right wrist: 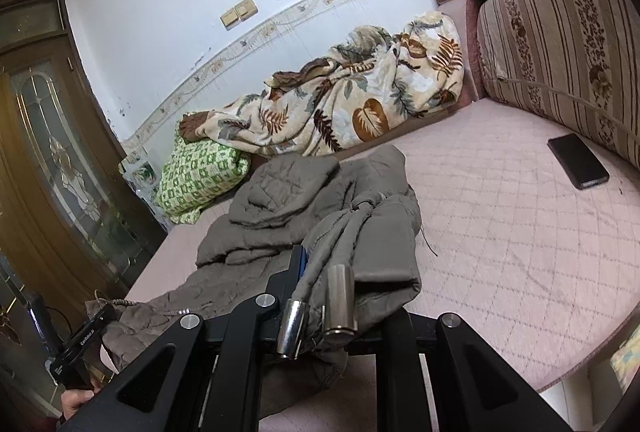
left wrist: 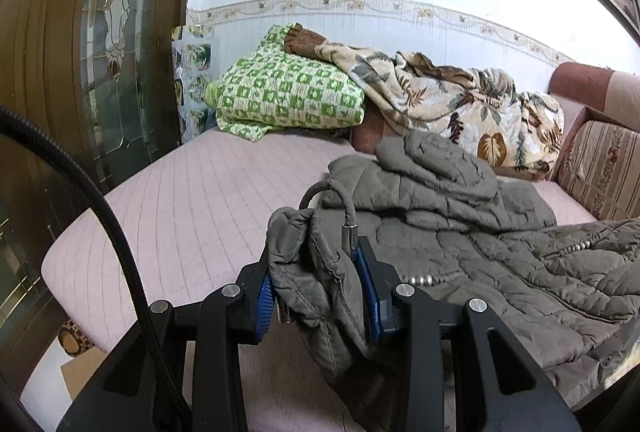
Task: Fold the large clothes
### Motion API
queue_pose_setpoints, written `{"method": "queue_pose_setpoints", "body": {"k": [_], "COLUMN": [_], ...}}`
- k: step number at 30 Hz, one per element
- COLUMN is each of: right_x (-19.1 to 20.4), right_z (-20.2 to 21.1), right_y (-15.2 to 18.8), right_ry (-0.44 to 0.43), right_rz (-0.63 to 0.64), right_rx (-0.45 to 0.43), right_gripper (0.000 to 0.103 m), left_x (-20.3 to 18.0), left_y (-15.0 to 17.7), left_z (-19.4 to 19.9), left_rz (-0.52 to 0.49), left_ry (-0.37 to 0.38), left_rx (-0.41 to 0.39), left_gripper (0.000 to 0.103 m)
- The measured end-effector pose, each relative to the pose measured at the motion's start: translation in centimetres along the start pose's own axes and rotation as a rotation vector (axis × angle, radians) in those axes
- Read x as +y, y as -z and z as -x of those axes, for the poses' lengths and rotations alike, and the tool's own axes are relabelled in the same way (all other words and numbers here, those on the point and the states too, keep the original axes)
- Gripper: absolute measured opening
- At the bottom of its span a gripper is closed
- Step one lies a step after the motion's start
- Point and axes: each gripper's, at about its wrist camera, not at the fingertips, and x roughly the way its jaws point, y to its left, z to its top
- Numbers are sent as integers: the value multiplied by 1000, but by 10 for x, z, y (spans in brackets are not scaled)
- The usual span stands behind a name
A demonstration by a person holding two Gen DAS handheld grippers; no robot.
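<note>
A grey-brown quilted jacket [left wrist: 460, 232] lies rumpled on the pink quilted seat [left wrist: 192, 200]. My left gripper [left wrist: 316, 272] is shut on a bunched edge of the jacket, its blue pads pressing the fabric from both sides, and a grey drawstring [left wrist: 340, 192] loops above the grip. In the right wrist view the same jacket [right wrist: 288, 200] stretches away to the left. My right gripper [right wrist: 320, 272] is shut on a fold of it. Cloth hides the right finger. Two metal cord ends [right wrist: 340, 304] hang over the gripper body.
A leaf-print blanket [left wrist: 460, 104] and a green checked quilt [left wrist: 288, 92] are piled against the back wall. A black phone [right wrist: 578, 161] lies on the seat by a striped cushion [right wrist: 560, 44]. A wooden glass door [left wrist: 100, 52] stands at left. A hand [right wrist: 76, 402] shows bottom-left.
</note>
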Motion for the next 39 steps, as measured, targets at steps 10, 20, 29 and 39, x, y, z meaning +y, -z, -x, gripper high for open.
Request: {"method": "queue_pose_setpoints", "body": {"k": [10,20,29,39], "right_x": [2,0,8,11], "right_z": [-6,-12,-15,-18], "right_y": [-26,-36,-37,-37], "right_ry": [-29,-38,-38,-43], "right_rz": [-25,-41,4,15], "right_rx": [-24,-20,-20,-20], "right_gripper": [14,14,14,14], "left_x": [-5,4,70,105], "left_y": [-34,-43,5,92], "left_z": [0,-17,-30,-20], "left_rz": [1,56,404,576], "left_ry": [-21,42,210,189], "left_rx": [-57,30,368,468], "left_gripper": [36,35,67,67]}}
